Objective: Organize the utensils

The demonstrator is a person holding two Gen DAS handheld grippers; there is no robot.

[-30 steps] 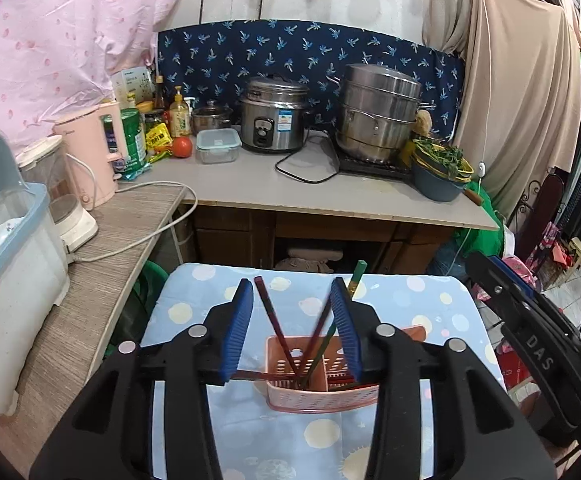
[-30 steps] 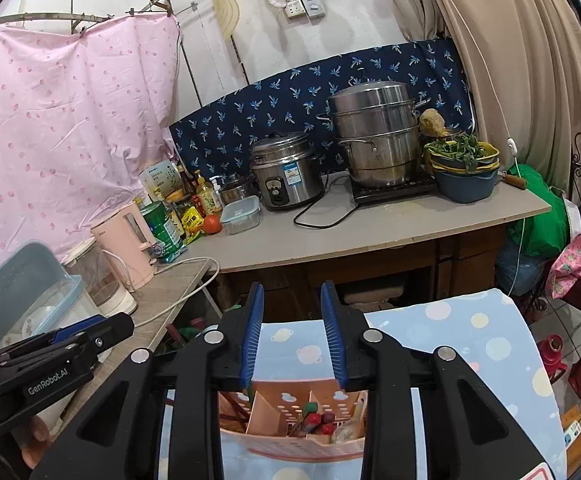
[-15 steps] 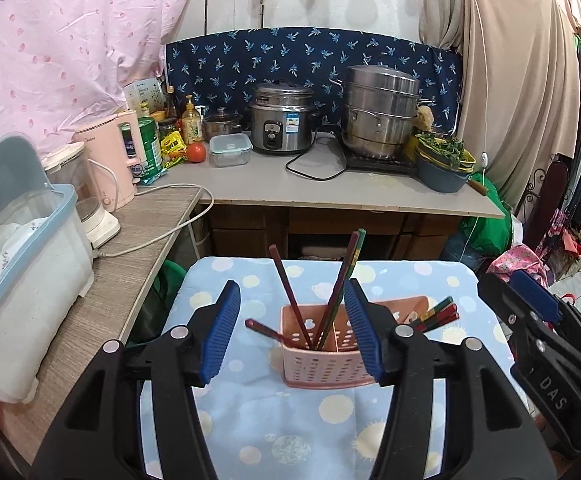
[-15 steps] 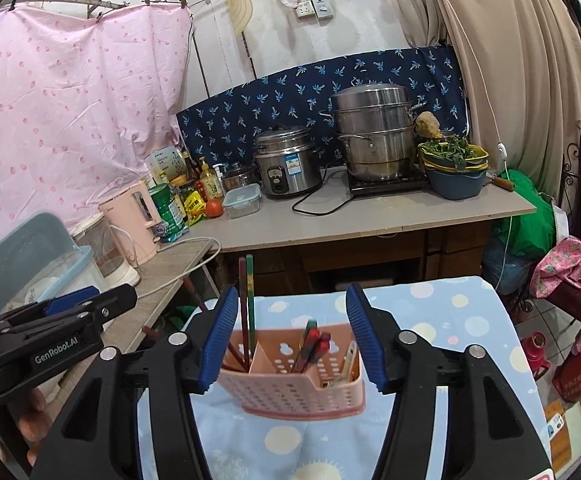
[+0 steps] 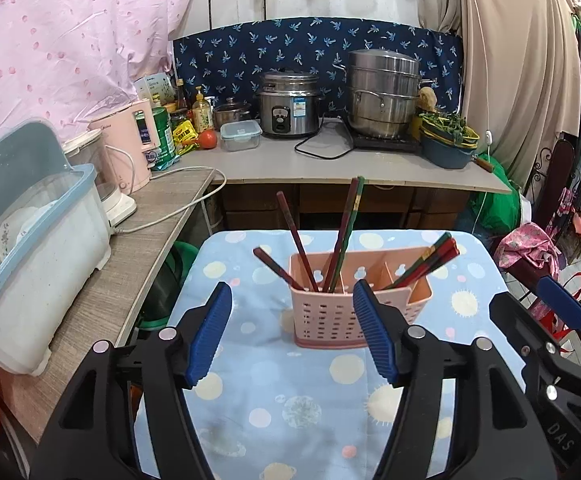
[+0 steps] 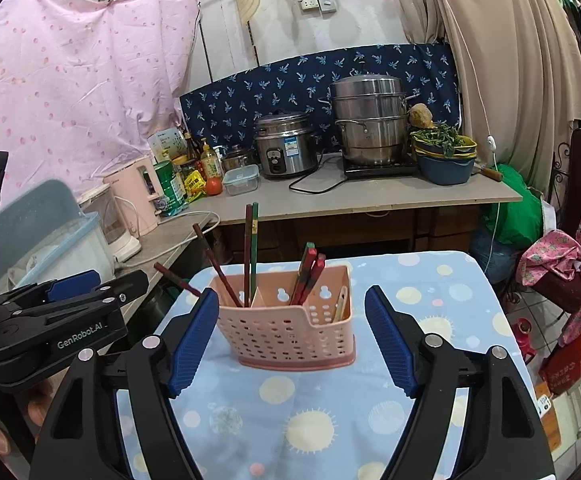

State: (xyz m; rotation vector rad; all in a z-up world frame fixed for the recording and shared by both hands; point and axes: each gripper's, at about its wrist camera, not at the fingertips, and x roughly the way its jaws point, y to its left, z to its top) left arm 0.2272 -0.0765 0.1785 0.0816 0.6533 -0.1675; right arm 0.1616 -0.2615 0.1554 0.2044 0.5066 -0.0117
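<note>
standing on a bench [image 5: 478,280] with a blue spotty cloth is a pink basket [image 5: 330,316]. it has little rooms inside. dark red and green chopsticks [image 5: 344,232] stick up out of the left room, some leaning left and some leaning right. more chopsticks [image 5: 430,258] lie tilted in the right room, pointing to the right. in the right wrist view a pale stick [image 6: 341,304] stands in the room at the right end.

the left gripper [image 5: 292,334] sits in front of the basket, not touching it. its blue fingers [image 5: 210,332] have just been opening and now stand wide apart, holding nothing. only the basket's near wall shows between them.

the right gripper [image 6: 290,336] is also just in front of the basket. its blue fingers [image 6: 390,340] have just been opening too. they stand wider than the basket, one on each side, and hold nothing.

behind, a long grey counter [image 5: 290,164] carries a rice cooker [image 5: 288,110], a big steel pot [image 5: 384,98] and a bowl of greens [image 5: 446,140].
</note>
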